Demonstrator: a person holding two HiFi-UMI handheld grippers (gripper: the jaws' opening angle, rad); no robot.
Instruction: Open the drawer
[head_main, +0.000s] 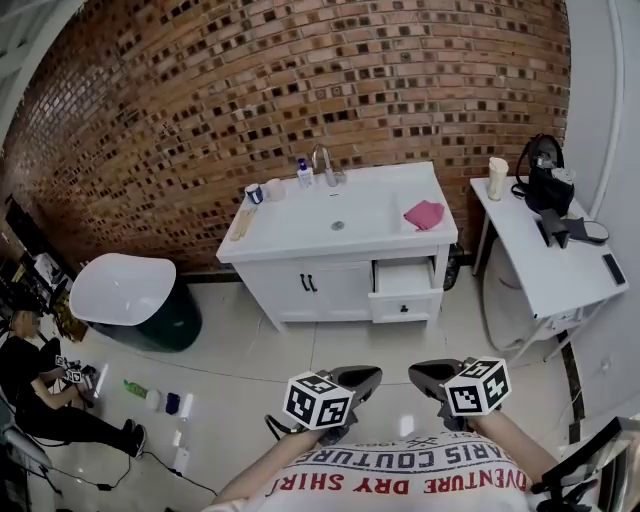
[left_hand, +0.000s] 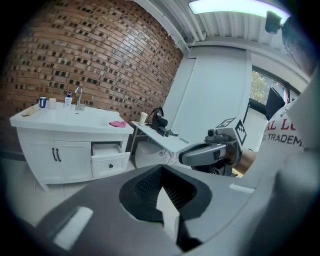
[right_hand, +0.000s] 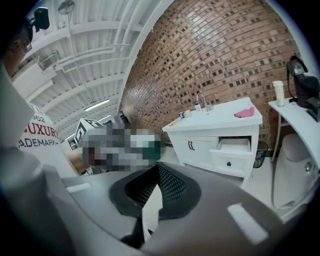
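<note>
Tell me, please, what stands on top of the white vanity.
A pink cloth lies at the right; a faucet, a bottle and a cup stand along the back. Nothing hides the vanity top.

We see the white drawer (head_main: 404, 303), a small dark knob on its front, standing pulled out, perhaps halfway, at the vanity's right.

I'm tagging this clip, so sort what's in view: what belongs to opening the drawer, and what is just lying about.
Job in hand: drawer, already pulled out; vanity cabinet; left tongs and right tongs, both shut and empty, well back from it.

Lying about: pink cloth; small bottle; cup; black bag on the side table.
</note>
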